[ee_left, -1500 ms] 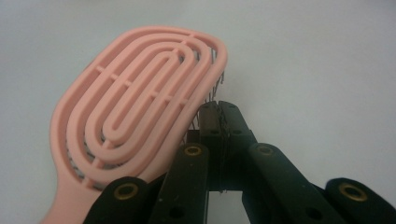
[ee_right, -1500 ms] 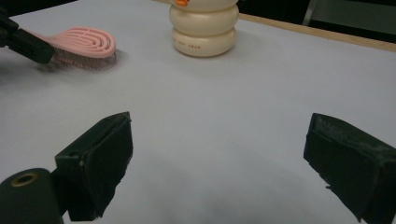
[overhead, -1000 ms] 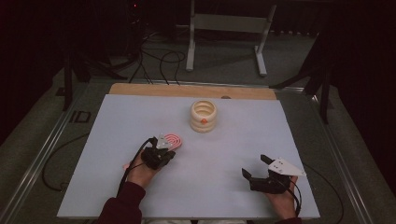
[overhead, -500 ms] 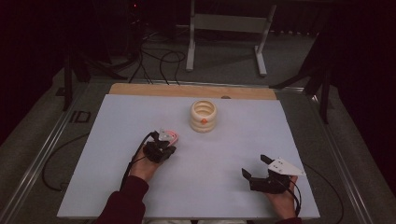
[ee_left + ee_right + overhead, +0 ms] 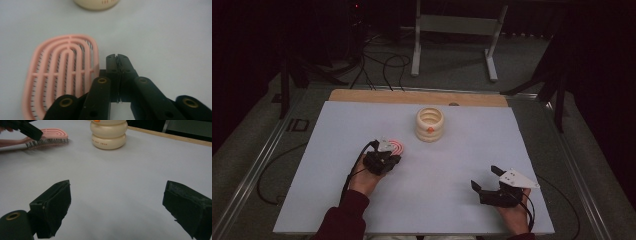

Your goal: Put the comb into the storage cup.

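lying flat on the table (image 5: 532,150) at about 8 o'clock of the cream ringed pot (image 5: 430,124), the pink brush (image 5: 60,72) sits unheld just beside the left gripper (image 5: 117,58), whose jaws, almost pressed together and empty, have just been parting, while the right gripper (image 5: 117,207) waits spread wide; whatever handling comes next remains undone.
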The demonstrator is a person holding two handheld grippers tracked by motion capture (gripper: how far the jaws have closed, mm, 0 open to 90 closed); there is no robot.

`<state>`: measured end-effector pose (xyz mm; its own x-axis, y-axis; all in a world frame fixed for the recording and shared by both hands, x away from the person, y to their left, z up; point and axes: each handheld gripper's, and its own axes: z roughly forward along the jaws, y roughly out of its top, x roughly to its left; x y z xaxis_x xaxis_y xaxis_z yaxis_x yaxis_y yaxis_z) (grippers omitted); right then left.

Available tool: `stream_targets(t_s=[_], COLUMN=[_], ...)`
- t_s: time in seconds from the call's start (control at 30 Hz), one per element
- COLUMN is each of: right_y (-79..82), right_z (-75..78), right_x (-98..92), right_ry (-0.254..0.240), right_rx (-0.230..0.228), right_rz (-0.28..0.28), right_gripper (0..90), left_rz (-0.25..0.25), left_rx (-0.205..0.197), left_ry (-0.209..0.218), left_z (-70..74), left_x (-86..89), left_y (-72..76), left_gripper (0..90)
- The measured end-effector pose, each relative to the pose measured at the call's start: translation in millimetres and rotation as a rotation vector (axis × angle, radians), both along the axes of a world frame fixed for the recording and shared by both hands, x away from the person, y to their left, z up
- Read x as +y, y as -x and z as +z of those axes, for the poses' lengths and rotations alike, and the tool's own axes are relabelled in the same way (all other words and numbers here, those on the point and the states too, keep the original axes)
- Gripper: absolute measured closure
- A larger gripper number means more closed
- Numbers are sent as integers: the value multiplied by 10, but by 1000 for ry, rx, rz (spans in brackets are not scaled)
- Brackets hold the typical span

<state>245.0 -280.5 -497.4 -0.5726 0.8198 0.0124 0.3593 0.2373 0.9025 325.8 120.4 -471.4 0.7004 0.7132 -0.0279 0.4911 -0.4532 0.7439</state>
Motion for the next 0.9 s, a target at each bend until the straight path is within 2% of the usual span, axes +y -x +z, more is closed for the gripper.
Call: stream_targets(t_s=[0.03, 0.07, 0.2, 0.3, 0.4, 0.47, 0.5, 0.53, 0.57, 0.63, 0.67, 0.77, 0.83, 0.87, 0.9], right_y=[4, 4, 9, 11, 14, 16, 19, 19, 23, 27, 42, 54, 55, 58, 58], right_z=[4, 4, 7, 11, 14, 16, 19, 19, 22, 25, 40, 55, 60, 62, 62], right_x=[-4, -4, -8, -16, -16, -16, -16, -16, -15, -20, -31, -55, -74, -80, -80], right_ry=[-3, -3, -5, -10, -12, -13, -15, -15, -19, -15, -18, -31, -36, -41, -41], right_rx=[-2, -2, -5, -12, -15, -16, -18, -18, -20, -22, -27, -38, -43, -46, -46], right_rz=[1, 1, 0, 1, -1, 0, 0, 0, 0, 2, 4, 0, -3, -4, -4], right_gripper=[81, 81, 81, 81, 81, 81, 81, 81, 81, 81, 81, 81, 81, 81, 81], left_rz=[0, 3, 36, 59, 104, 112, 129, 146, 184, 199, 212, 250, 269, 270, 262], left_rx=[-34, -59, -153, -178, -211, -219, -231, -241, -258, -261, -262, -268, -269, -270, -265], left_ry=[40, 60, 131, 163, 199, 204, 202, 195, 178, 173, 172, 187, 180, 171, 171], left_z=[54, 91, 224, 274, 315, 317, 318, 314, 296, 282, 264, 193, 158, 144, 132], left_x=[58, 104, 353, 501, 716, 757, 821, 869, 954, 998, 1043, 1181, 1236, 1258, 1277], left_y=[49, 85, 259, 347, 485, 516, 564, 601, 676, 710, 738, 817, 852, 870, 889], left_gripper=[760, 760, 661, 589, 457, 388, 346, 346, 268, 237, 167, 149, 126, 83, 83])
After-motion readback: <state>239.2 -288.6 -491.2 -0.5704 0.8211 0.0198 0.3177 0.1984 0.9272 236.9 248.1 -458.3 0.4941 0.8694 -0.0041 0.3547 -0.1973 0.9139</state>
